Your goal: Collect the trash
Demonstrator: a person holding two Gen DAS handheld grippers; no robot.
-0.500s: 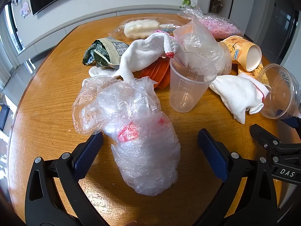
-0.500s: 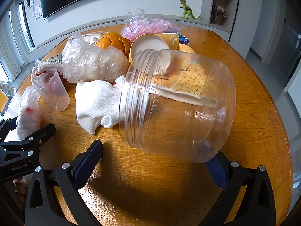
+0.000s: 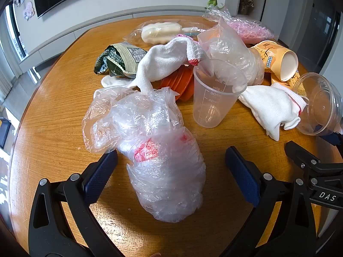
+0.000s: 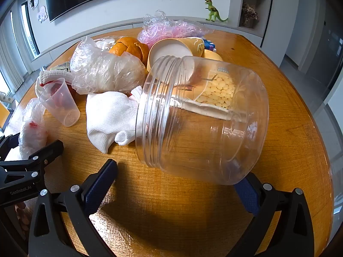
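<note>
We see a round wooden table (image 3: 53, 115) filling both views, its grain running across the frame. In the left wrist view a crumpled clear plastic bag (image 3: 158, 156) lies at centre, a clear measuring cup (image 3: 214, 98) stands upright just above and right of it, and a white cloth (image 3: 270, 109) lies at right beside a clear plastic jar (image 4: 203, 120) on its side. A green snack wrapper (image 3: 120, 60) lies at upper left, a tipped paper cup (image 3: 278, 62) at upper right. In the right wrist view the jar fills the centre, its mouth toward the cloth.
</note>
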